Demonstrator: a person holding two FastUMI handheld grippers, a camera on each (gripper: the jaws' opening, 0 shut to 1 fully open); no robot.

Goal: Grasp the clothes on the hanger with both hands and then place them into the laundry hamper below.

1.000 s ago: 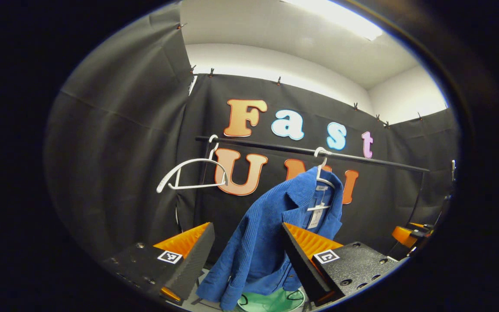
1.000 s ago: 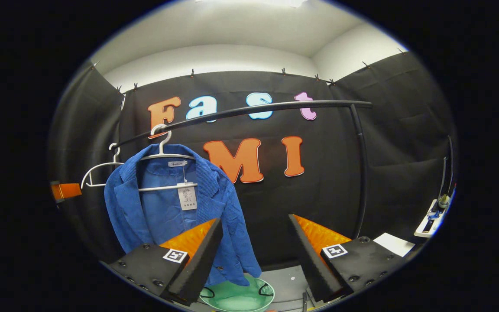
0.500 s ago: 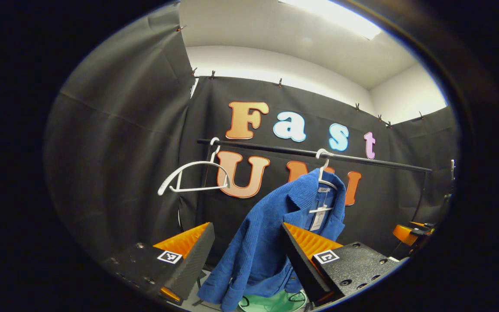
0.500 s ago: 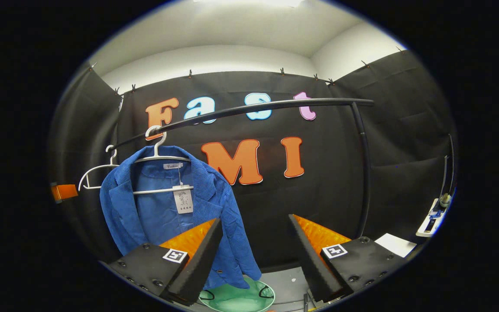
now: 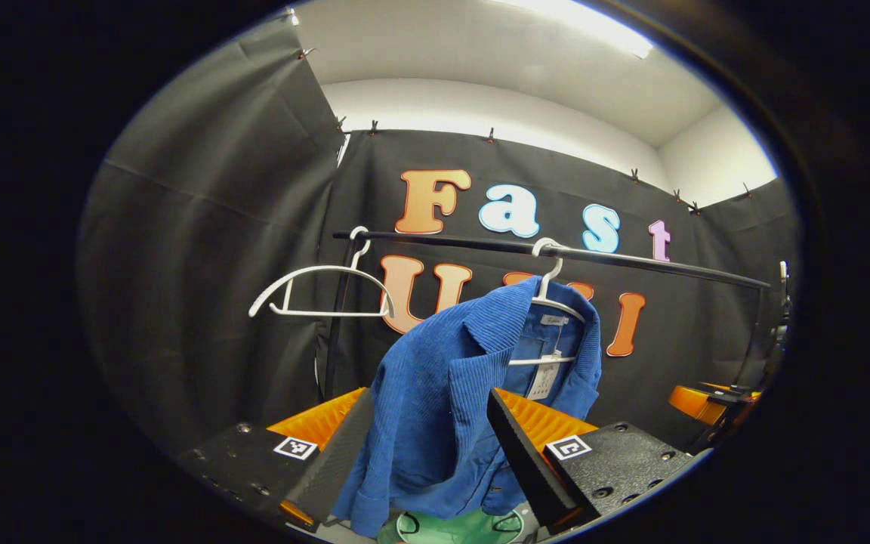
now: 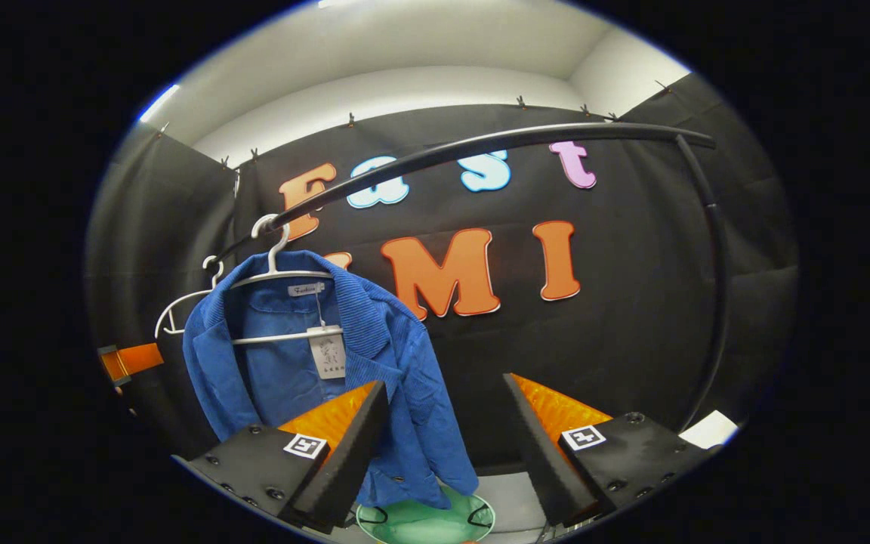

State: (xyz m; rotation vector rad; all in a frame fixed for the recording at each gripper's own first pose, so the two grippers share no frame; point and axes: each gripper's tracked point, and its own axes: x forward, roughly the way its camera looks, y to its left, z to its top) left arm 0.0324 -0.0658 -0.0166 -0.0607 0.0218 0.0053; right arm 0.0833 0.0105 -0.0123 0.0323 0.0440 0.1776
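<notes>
A blue corduroy jacket (image 5: 435,378) hangs on a white hanger (image 5: 552,298) from the black rail (image 5: 631,261). Its sleeve hangs down between the fingers of my left gripper (image 5: 427,400), which is open and close in front of it. In the right gripper view the jacket (image 6: 284,378) hangs left of centre on its hanger (image 6: 280,276). My right gripper (image 6: 444,385) is open, with the jacket's right edge reaching past its left finger (image 6: 344,453). The green laundry hamper (image 6: 424,523) sits on the floor below the jacket, and its rim (image 5: 450,529) peeks out under the hem.
An empty white hanger (image 5: 314,291) hangs near the rail's left end. The rail's upright post (image 6: 718,302) curves down on the right. The other gripper shows at the edge of each view (image 5: 707,400) (image 6: 129,359). A white sheet (image 6: 711,429) lies low right.
Both grippers have moved closer to the jacket. In the left gripper view the sleeve now hangs between the fingers. Both stay open.
</notes>
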